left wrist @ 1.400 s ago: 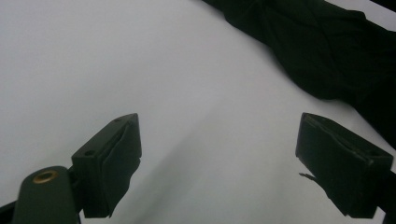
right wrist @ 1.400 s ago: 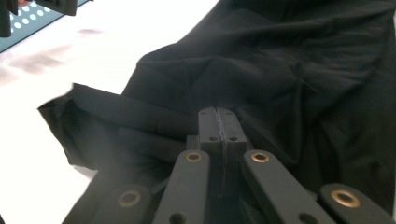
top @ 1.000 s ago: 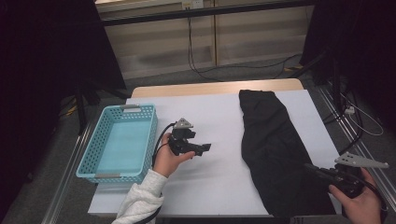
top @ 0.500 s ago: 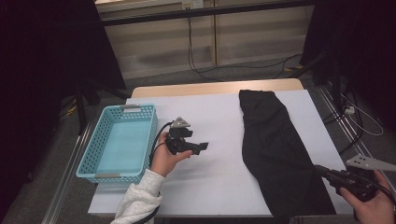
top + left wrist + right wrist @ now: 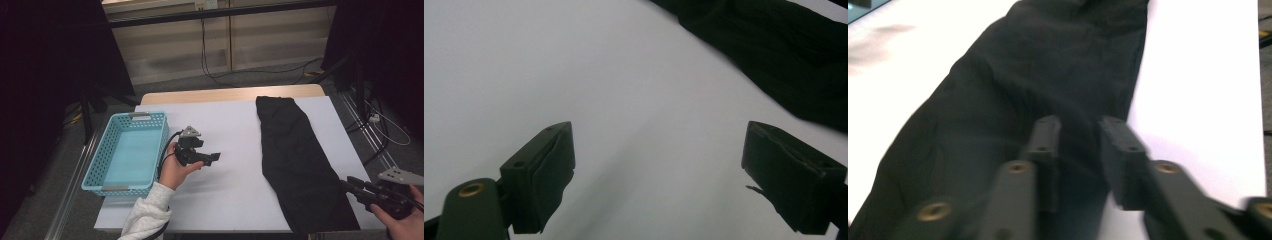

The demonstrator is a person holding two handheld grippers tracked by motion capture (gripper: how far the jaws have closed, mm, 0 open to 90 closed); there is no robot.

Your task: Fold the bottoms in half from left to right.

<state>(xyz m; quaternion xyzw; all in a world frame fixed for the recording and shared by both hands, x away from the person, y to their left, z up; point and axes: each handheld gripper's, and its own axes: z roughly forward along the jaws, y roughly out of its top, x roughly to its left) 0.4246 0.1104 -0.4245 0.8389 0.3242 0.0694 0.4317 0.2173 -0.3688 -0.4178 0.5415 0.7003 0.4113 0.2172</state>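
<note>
A long black garment (image 5: pixel 300 165) lies flat, running from the far edge to the near edge on the right half of the white table (image 5: pixel 230 125). My right gripper (image 5: pixel 351 185) hovers at the garment's near right end. Its jaws have just been opening and now stand apart above the cloth (image 5: pixel 1048 65), with a narrow gap at the right gripper (image 5: pixel 1080 145). A hand holds my left gripper (image 5: pixel 215 158) over the bare table left of the garment. In the left gripper view the left gripper (image 5: pixel 659 175) is open wide and empty, the garment (image 5: pixel 774 55) lying ahead of it.
A light blue plastic basket (image 5: pixel 95 165) stands empty at the table's left edge. Beyond the far edge are a floor with cables (image 5: pixel 215 70) and dark stands. The table's right edge runs just past the garment.
My right hand has drifted slightly right, toward the table's near right corner. The left hand and the garment stay as they were.
</note>
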